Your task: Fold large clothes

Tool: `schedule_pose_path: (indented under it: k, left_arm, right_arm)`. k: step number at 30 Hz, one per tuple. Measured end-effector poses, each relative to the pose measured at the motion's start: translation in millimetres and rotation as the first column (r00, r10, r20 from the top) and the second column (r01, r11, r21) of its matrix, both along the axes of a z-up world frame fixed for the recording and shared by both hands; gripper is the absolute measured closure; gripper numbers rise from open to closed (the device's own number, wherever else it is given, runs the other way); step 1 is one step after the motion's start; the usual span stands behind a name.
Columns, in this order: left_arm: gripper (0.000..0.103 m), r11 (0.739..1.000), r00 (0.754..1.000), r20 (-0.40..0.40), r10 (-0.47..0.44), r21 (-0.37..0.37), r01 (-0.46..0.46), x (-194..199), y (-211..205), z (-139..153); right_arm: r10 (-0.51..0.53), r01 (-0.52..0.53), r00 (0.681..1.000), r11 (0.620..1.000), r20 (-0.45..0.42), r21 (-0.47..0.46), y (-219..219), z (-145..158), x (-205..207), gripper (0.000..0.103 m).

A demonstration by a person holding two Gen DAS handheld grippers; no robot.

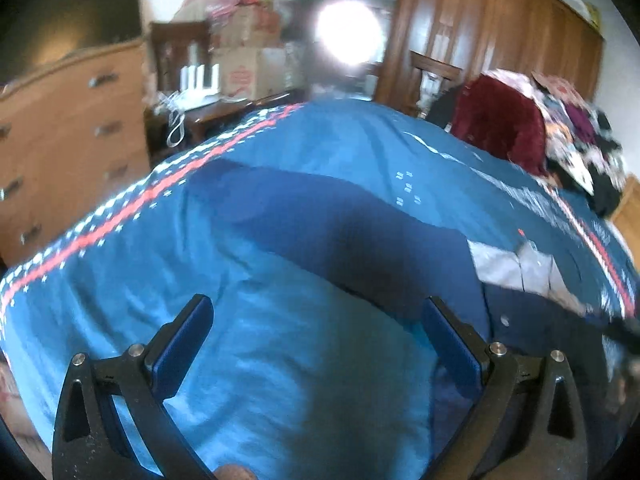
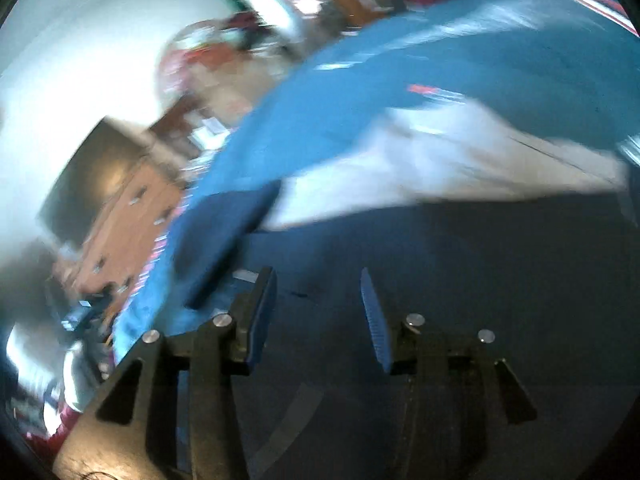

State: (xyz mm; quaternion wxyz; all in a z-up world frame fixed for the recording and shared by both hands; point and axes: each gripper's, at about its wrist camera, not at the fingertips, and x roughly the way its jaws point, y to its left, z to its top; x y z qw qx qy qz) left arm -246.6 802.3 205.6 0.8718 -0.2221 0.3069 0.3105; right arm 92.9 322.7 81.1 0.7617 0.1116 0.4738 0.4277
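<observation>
1. This is a crowded bedroom: a bed [image 1: 248, 360] under a bright blue cover fills the middle, with a wooden chest of drawers [image 1: 68, 136] beyond its left edge, cardboard boxes [image 1: 248, 68] behind its far edge and a dark wood wardrobe [image 1: 500, 32] behind its far right corner.
2. The task's thing, a dark navy garment [image 1: 360, 240], lies spread on the bed, its long axis running from the bed's far left down toward its near right, where pale grey panels [image 1: 516, 268] show on it.
3. The left tool [image 1: 316, 312] hovers over bare cover at the bed's near side, its blue-padded fingers spread wide with nothing between them; the garment's near edge lies just ahead of it and to its right.
4. The right tool [image 2: 318, 280] is right over the navy cloth [image 2: 440, 300], its fingers set at a middling gap and, as far as the blurred view tells, empty. I judge this hand the nearer one, so the next grip likely falls to it.
5. The cloth looks soft and limp, matte, with shallow creases; the cover beneath is smooth with a red and white patterned border [image 1: 132, 204].
6. A heap of mixed clothes [image 1: 560, 136], one piece deep red and plush, sits at the bed's far right corner, well apart from the garment.
</observation>
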Motion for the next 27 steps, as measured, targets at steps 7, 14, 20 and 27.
schedule_pose_path:
  k: [7, 14, 20, 27]
  left_arm:
    - [0.000, 0.989, 0.992, 0.086, 0.094, -0.120, -0.084, -18.8, 81.8, -2.6]
    - [0.000, 0.883, 0.976, 0.109, 0.190, -0.454, -0.122, -16.4, 201.2, -53.8]
    - [0.001, 0.867, 0.987, 0.069, 0.148, -0.489, -0.096, 33.1, 230.8, -78.7]
    - [0.035, 0.817, 0.982, 0.058, 0.181, -0.565, -0.117, 61.8, 261.9, -116.3]
  right_arm:
    - [-0.017, 0.013, 1.000, 0.985, -0.019, -0.171, -21.0, -32.5, -19.1, 0.060]
    - [0.047, -0.050, 0.999, 0.992, -0.024, -0.112, -7.7, -13.9, -51.4, 0.054]
    - [0.037, -0.041, 0.999, 0.994, -0.036, -0.104, 0.7, -23.3, -64.1, 0.054]
    - [0.013, -0.017, 0.999, 0.995, -0.041, -0.096, 0.4, -23.8, -63.3, 0.053]
